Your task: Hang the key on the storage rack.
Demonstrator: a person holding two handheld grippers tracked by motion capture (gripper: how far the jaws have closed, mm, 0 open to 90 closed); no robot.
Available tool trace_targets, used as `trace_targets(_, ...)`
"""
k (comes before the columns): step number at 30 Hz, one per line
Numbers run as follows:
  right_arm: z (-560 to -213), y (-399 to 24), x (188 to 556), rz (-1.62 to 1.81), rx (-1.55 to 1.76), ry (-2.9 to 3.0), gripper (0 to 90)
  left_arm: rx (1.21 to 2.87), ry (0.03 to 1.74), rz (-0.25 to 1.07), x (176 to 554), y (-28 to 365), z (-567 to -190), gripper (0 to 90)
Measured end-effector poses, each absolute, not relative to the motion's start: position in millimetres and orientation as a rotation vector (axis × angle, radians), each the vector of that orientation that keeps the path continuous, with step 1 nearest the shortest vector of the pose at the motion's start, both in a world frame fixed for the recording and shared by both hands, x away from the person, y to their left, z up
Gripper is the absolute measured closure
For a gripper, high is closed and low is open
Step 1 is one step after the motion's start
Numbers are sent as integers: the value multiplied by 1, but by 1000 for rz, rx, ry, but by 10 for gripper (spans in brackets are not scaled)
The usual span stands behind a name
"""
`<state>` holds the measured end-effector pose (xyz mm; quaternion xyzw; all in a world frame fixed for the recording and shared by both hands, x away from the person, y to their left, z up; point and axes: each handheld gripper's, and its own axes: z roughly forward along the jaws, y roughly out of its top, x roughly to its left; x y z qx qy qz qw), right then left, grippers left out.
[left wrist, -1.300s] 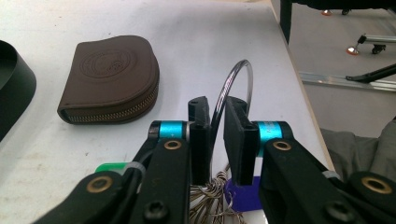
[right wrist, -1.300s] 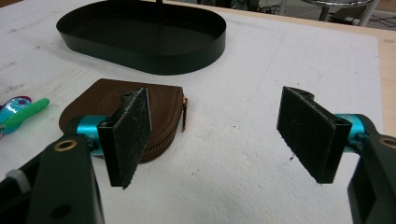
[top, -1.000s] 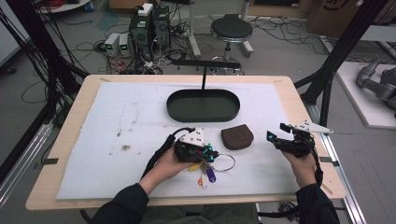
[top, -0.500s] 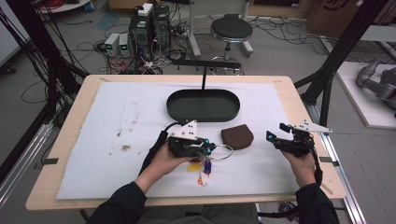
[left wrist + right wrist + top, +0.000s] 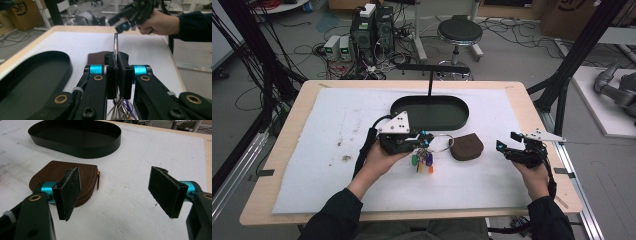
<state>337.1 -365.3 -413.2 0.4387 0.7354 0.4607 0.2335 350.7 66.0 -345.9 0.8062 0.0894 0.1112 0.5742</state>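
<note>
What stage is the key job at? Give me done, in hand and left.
Done: the left tongs are shut on the metal key ring with coloured tags, lifted at the ring end. In hand: that bunch hangs beside the brown zipped leather pouch. Left, probably: getting it into the black oval tray, which looks empty. The right tongs are open, holding nothing.

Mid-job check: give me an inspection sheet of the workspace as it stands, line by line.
Surface: white mat on a wooden table, brown stains left of centre.
Job's things: key ring with coloured tags, lifted; brown zip pouch lying beside it; black oval tray behind.
Clutter: nothing seen.
Grippers: left gripper shut on the key ring; right gripper open, near the brown zip pouch.
Cables: black cable trails from the left gripper.
Surroundings: stool, computers and floor cables beyond the table.
</note>
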Motion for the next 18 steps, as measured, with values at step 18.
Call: trace_targets(18,-414,-365,338,1264,1203,2019,265,1797,302,407,379,93,-307,863)
